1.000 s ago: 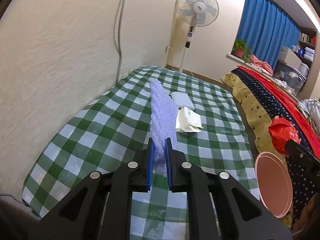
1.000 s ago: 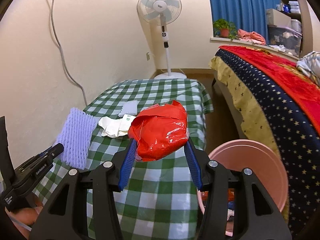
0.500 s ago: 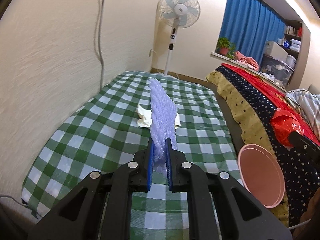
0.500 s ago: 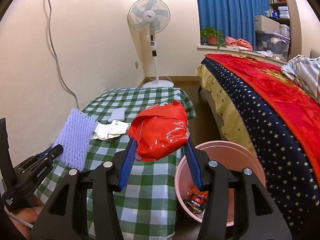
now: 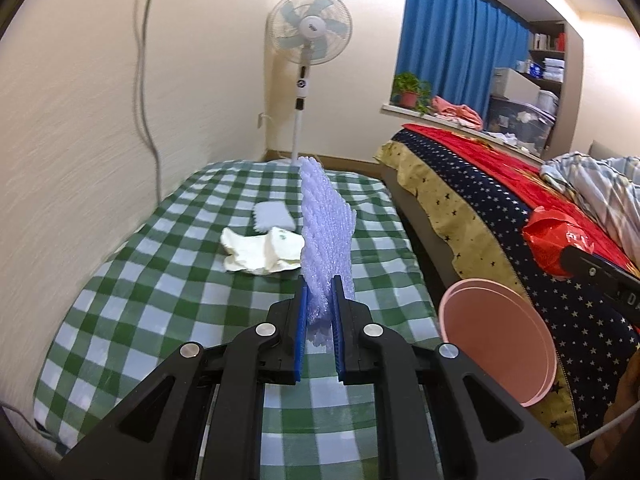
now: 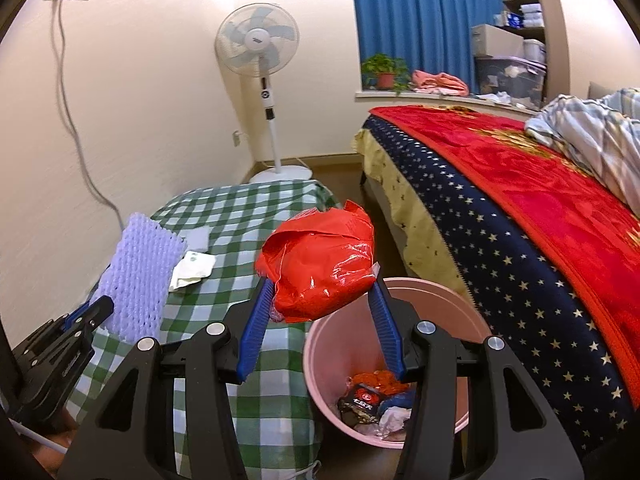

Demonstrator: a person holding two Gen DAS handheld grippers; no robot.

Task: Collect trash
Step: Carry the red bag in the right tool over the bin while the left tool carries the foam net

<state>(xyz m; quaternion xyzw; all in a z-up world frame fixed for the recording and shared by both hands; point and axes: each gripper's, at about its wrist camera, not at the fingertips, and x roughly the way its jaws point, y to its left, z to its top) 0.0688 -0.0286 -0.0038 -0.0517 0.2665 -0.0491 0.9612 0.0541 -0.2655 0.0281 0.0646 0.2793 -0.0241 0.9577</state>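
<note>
Foam first: in the left wrist view your left gripper (image 5: 319, 304) is pinched nearly closed on the purple foam netting (image 5: 326, 236), which stands upright between the blue pads, lifted clear of the checked table (image 5: 160, 300). Compared with a second ago the table has dropped lower and farther off in the picture, and the crumpled white wrapper (image 5: 260, 252) and small white pad (image 5: 274, 215), both left lying near the table's middle toward the far end, have slid to the left of the foam; the pink bin (image 5: 496, 340) off the table's right edge has grown larger. That reads as you pulling back and swinging toward the bin. In the right wrist view your right gripper (image 6: 320, 300) is spread about half open around the red plastic bag (image 6: 320, 264), wedged between the pads. A second ago the bin sat off to the right with its inside hidden; now it lies almost directly beneath the bag, by the table's near right corner, with earlier trash visible at its bottom. I judge the bag ready to drop; the foam should follow, then the two white scraps.
</note>
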